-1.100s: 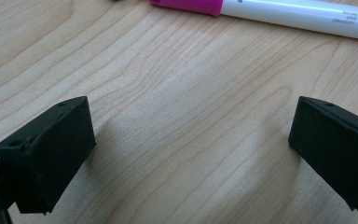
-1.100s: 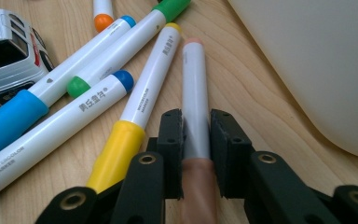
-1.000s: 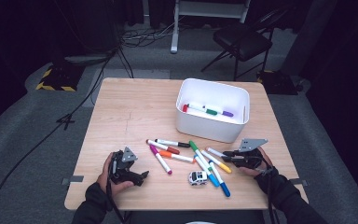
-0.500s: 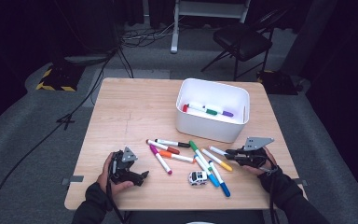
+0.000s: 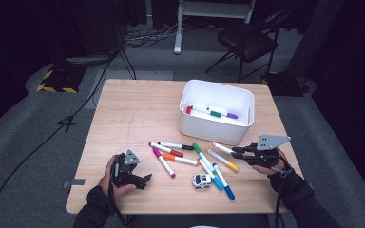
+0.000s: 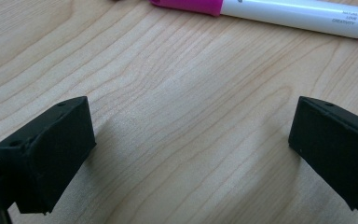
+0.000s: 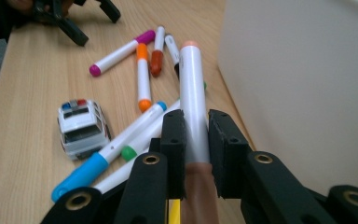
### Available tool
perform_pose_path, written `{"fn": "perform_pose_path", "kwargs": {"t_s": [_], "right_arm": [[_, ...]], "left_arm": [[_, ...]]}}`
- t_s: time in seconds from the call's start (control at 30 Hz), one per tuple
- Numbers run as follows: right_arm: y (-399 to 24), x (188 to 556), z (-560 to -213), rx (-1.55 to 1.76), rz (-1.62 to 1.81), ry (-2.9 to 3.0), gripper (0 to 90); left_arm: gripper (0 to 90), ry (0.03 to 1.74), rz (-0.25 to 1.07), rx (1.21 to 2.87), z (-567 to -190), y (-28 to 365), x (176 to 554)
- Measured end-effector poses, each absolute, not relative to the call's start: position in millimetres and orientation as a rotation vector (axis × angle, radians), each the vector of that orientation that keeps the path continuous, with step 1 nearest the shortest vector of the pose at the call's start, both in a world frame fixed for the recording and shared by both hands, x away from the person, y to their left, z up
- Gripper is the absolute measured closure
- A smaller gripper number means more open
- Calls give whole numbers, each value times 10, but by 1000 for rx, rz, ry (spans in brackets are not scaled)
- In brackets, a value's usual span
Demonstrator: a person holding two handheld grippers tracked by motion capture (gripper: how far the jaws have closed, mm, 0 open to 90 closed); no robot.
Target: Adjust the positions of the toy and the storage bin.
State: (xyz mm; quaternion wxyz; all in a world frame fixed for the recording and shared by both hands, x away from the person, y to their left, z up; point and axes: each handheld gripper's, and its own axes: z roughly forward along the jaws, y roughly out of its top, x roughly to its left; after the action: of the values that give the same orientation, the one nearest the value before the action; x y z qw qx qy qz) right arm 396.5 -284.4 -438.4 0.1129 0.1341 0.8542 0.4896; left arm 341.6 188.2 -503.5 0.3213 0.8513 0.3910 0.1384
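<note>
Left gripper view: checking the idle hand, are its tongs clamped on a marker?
No, the left tongs stand wide open over bare wood, the pink marker beyond them.

One white bin (image 5: pixel 217 133) stands at 1 o'clock on the single table (image 5: pixel 133 118) and holds three markers (image 5: pixel 210 112). Eight more are spread from 6 to 4 o'clock, counting one peach-tipped marker (image 7: pixel 193 93). One toy police car (image 5: pixel 202 180) sits at 6 o'clock. One folding chair (image 5: pixel 247 42) stands beyond, at 1 o'clock.
</note>
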Motion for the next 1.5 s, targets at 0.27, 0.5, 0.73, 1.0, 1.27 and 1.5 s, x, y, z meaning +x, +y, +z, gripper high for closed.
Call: {"fn": "perform_pose_path", "kwargs": {"t_s": [0.27,0.5,0.73,1.0,1.27,1.5], "right_arm": [[-2809,3976,-3991,316,1469,2462,770],[-2860,4068,-3620,301,1493,2404,770],[-2894,4225,-3400,326,1476,2369,770],[-2799,4450,-3264,336,1418,2362,770],[-2682,4727,-3248,389,1378,2375,770],[-2583,4908,-3297,421,1322,2400,770]], "left_arm": [[4,1027,363,2236,-5035,1882,3417],[5,1025,364,2237,-5035,1883,3418],[5,1027,363,2235,-5035,1882,3417],[5,1025,363,2237,-5035,1883,3417],[5,1025,364,2237,-5035,1883,3417],[5,1026,364,2238,-5034,1883,3417]]}}
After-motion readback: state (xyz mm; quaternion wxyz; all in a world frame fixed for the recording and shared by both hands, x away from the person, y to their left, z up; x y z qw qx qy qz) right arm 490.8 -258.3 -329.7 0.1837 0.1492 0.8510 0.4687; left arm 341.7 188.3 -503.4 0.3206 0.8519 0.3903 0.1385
